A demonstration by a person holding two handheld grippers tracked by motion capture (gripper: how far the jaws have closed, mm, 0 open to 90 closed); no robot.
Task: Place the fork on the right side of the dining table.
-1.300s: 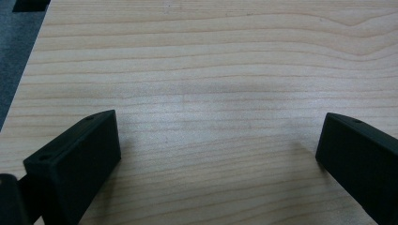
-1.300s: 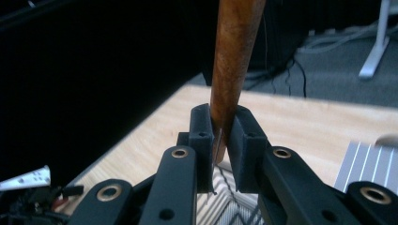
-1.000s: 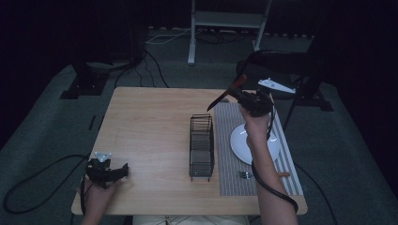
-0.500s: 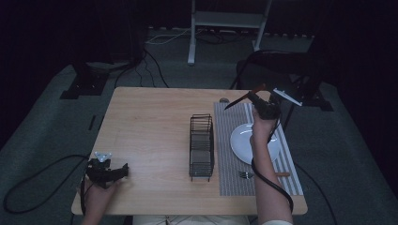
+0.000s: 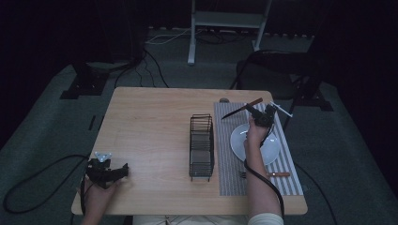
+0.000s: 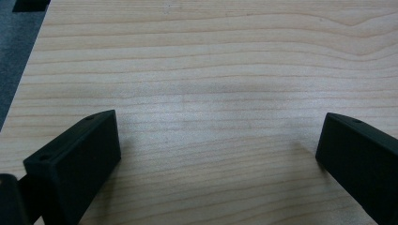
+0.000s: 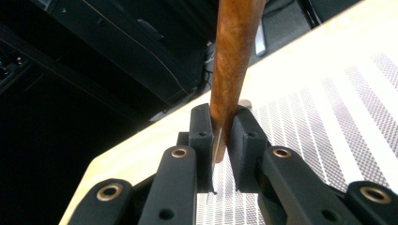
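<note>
My right gripper (image 5: 253, 111) hovers over the far part of the striped mat (image 5: 229, 164), shut on a knife (image 5: 233, 112). The knife's wooden handle (image 7: 233, 56) rises out of the jaws in the right gripper view, where the right gripper (image 7: 223, 140) clamps it just where handle meets blade. In the high view the dark blade points left toward the wire rack (image 5: 202, 147). A white plate (image 5: 271, 151) lies on the mat just below that hand. My left gripper (image 5: 123, 169) rests at the table's near left corner; in its own view the left gripper (image 6: 218, 154) stands open over bare wood.
A fork with a wooden handle (image 5: 277, 174) lies on the mat near the front edge. A small round object (image 5: 224, 100) sits at the mat's far corner. Cables trail over the floor around the table (image 5: 150, 122).
The right hand has come down with the knife, from above the table's far right edge to low over the mat beside the plate. The left gripper has stayed put.
</note>
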